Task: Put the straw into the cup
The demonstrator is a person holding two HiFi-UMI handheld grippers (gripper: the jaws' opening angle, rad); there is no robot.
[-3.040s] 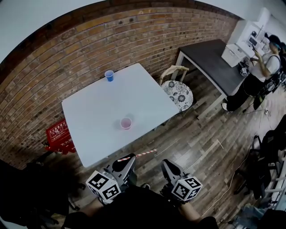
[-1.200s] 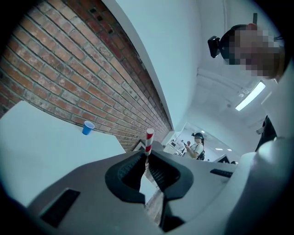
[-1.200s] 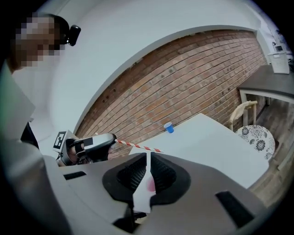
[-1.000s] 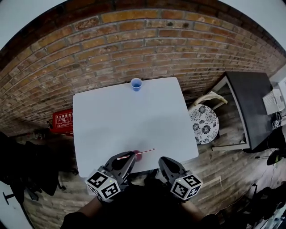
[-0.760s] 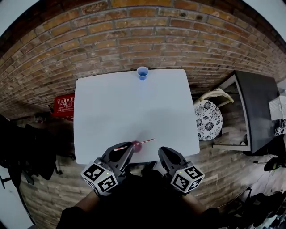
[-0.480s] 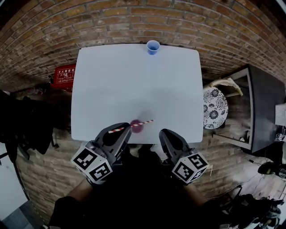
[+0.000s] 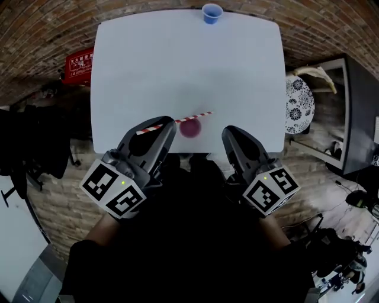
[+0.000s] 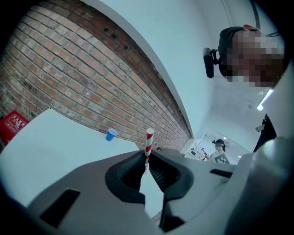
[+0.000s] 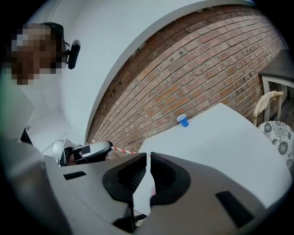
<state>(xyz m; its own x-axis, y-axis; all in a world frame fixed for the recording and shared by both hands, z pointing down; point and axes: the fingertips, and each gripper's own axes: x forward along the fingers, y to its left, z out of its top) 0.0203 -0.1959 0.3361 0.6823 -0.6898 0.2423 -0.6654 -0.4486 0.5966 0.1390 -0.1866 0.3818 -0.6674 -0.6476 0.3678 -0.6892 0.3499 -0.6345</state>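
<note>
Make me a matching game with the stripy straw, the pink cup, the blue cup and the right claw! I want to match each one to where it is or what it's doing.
Things:
1. stripy straw
2. pink cup
3. blue cup
4. right claw

Where or how:
A. at the far edge of the table, by the brick wall
B. shut, with nothing in it
C. pinched in the left claw
D. near the front edge of the table, between the two claws

Right pairs: 1-C, 2-D, 3-A, 4-B.
</note>
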